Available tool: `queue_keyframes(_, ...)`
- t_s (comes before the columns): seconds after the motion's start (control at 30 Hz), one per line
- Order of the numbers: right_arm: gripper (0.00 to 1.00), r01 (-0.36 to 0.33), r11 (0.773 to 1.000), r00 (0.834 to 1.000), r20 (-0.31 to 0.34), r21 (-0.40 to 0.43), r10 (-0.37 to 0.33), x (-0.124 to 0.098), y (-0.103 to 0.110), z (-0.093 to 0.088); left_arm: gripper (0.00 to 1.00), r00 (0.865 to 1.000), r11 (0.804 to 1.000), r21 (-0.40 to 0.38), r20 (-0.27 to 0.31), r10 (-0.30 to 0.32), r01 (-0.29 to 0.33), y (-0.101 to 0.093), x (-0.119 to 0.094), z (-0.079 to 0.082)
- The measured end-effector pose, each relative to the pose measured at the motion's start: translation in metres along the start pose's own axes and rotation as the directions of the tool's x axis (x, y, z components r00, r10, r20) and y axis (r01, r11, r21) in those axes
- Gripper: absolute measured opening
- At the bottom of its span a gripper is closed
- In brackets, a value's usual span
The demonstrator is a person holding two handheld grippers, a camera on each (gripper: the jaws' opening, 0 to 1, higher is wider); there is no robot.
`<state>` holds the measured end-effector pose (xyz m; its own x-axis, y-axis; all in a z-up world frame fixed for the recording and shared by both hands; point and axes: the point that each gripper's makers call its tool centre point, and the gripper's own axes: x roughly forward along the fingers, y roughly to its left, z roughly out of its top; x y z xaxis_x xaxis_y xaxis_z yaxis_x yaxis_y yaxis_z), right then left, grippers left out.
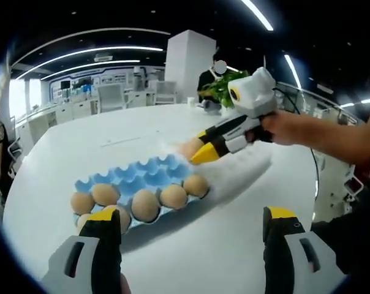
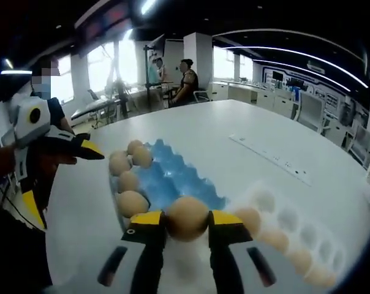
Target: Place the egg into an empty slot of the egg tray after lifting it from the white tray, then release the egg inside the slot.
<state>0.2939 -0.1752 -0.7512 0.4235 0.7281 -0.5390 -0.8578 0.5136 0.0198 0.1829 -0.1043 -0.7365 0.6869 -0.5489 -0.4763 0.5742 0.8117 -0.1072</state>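
A blue egg tray [image 1: 142,174] lies on the white table [image 1: 111,131], with several brown eggs along its near row. Over the tray's right end my right gripper [image 1: 200,153] is shut on a brown egg [image 1: 188,147]. In the right gripper view that egg [image 2: 187,217] sits between the yellow-tipped jaws of my right gripper [image 2: 187,222], above the near end of the blue tray [image 2: 176,180]. The white tray [image 2: 295,236], with several eggs in it, lies to the right. My left gripper [image 1: 191,223] stands open in front of the blue tray, with nothing between its jaws.
A person's hand and forearm [image 1: 307,131] hold the right gripper. A potted plant [image 1: 225,86] stands at the far table edge. A person [image 2: 188,76] sits beyond the table. A flat white strip [image 2: 271,159] lies on the table past the trays.
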Motion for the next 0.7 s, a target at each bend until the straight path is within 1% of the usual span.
queue_keyframes(0.17,0.28,-0.015,1.000,1.000,0.009,-0.003,0.015,0.008,0.004,0.005,0.98,1.000,1.000,-0.002,0.001,0.009,-0.009,0.004,-0.002,-0.001)
queue_keyframes(0.33,0.28,-0.032,0.999,0.999,0.020,0.003,0.032,0.017,0.011,0.011,0.98,1.000,1.000,0.004,-0.014,0.024,-0.024,0.008,-0.005,-0.005)
queue_keyframes(0.47,0.28,-0.044,0.999,0.999,0.013,-0.001,0.044,0.027,0.015,0.013,0.98,1.000,1.000,0.005,-0.015,0.025,-0.025,0.009,-0.006,-0.006)
queue_keyframes(0.7,0.28,-0.065,0.998,0.998,0.023,-0.014,0.066,0.041,0.022,0.023,0.98,0.999,0.999,0.007,-0.022,0.035,-0.035,0.011,-0.008,-0.009)
